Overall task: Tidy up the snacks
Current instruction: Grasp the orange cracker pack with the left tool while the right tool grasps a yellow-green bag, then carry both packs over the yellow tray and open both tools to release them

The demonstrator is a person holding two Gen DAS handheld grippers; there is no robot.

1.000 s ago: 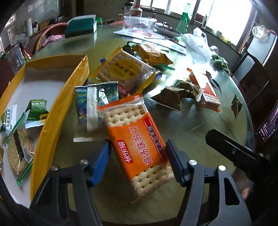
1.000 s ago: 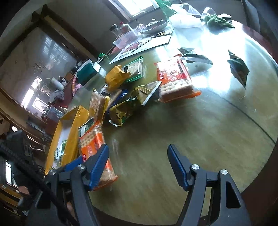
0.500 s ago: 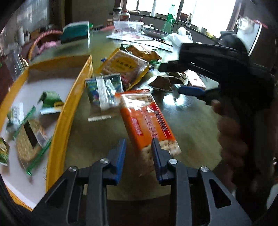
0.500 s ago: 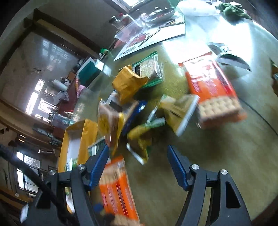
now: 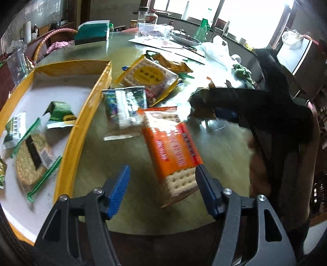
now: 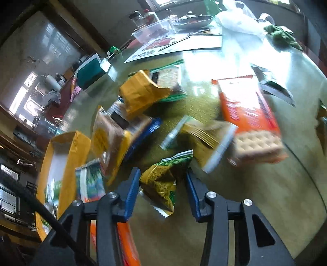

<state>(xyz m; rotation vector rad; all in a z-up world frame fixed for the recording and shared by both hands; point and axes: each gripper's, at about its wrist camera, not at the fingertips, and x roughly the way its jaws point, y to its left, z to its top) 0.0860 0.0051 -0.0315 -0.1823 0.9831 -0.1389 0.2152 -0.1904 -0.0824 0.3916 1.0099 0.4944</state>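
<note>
Fingers of my left gripper (image 5: pixel 162 190), pinched together a moment ago, now gape around the orange cracker pack (image 5: pixel 172 149); my right gripper (image 6: pixel 162 190) straddles, unclosed, a green-yellow snack packet (image 6: pixel 161 184).

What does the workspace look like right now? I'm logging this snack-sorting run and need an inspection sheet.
Surface: round glass-topped table, glare at its far side.
Job's things: orange cracker pack between the open left gripper fingers; green-yellow snack bag between the right gripper fingers, contact unclear; yellow tray holding a round cracker and green packets.
Clutter: papers, clear tub, white plastic bag, bottles.
Grippers: both open.
Cables: black cable beside the right gripper.
Surroundings: bright windows, teal box.
</note>
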